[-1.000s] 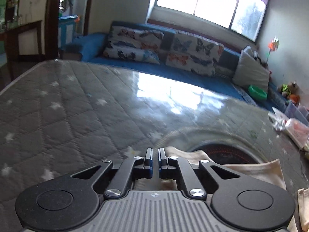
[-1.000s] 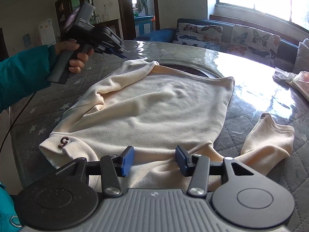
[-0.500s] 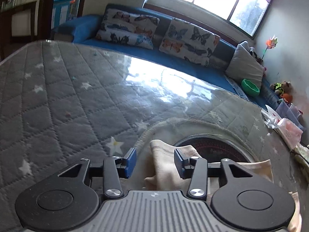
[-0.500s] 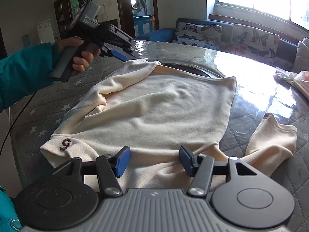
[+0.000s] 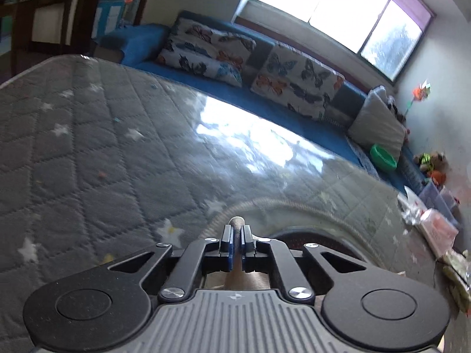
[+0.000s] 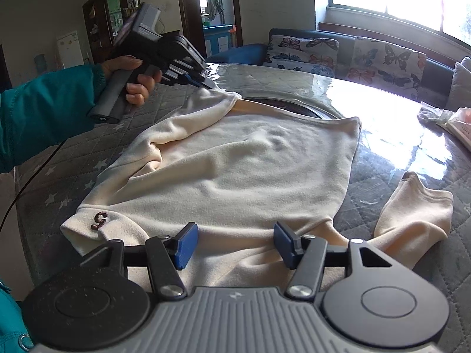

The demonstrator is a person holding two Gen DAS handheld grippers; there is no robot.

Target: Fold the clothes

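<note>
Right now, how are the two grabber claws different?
The left gripper is pinched shut on the far corner of the cream shirt; the right gripper is wide open, gripping nothing. The left one tugs that corner up a bit; the right one just hovers over the near edge. Both have blue pads.

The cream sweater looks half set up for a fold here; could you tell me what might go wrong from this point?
1. The left tool pinches only a thin corner of the cream sweater; the fabric could slip out when lifted.
2. The right tool is open above the near edge, so nothing anchors that side and the whole garment may drag across the glossy table cover.
3. The right sleeve lies splayed aside and may end up outside the fold.
</note>
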